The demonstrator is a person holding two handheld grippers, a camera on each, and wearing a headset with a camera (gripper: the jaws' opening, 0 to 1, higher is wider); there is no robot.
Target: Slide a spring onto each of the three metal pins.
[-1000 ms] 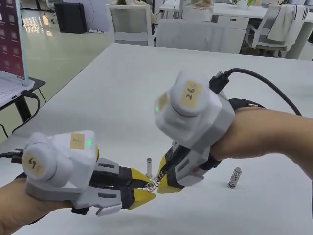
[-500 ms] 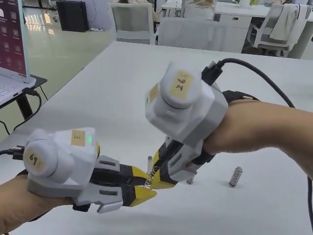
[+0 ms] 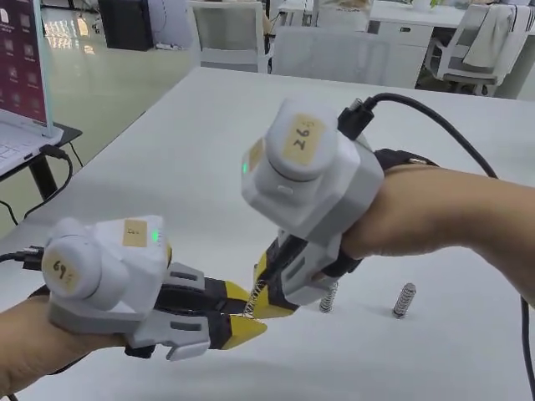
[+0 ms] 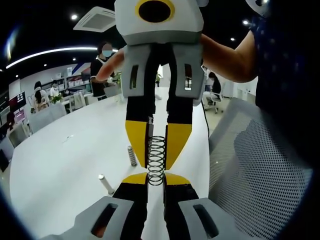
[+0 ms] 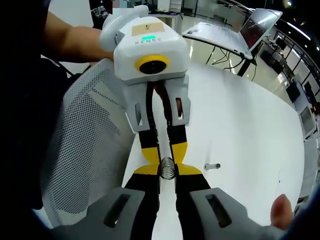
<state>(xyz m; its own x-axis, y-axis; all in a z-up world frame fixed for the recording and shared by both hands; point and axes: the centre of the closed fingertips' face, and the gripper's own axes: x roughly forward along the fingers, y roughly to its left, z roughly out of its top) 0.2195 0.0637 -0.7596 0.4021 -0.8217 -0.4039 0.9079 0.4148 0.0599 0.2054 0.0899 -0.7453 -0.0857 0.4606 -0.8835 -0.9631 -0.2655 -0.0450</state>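
Observation:
A small steel spring (image 3: 253, 298) is held at both ends low over the white table (image 3: 209, 167). My left gripper (image 3: 247, 311) is shut on one end and my right gripper (image 3: 266, 294) on the other. In the left gripper view the spring (image 4: 156, 160) runs from my own jaws up into the right gripper's yellow fingers (image 4: 135, 142). The right gripper view looks at it end-on (image 5: 168, 169). A bare metal pin (image 4: 106, 184) stands left of the jaws, with a second spring (image 4: 131, 156) upright beyond it. The bare pin (image 5: 212, 166) lies right of my right gripper's jaws.
Two more springs (image 3: 328, 296) (image 3: 403, 301) stand on the table to the right of the grippers. A mesh chair back (image 4: 250, 165) is close by. A laptop (image 3: 21, 92) sits on a side stand at the left. Chairs and desks line the far end.
My right gripper has drifted left and raised its end of the spring, which now stands steeper. It now covers the bare pin in the head view and uncovers an upright spring behind it.

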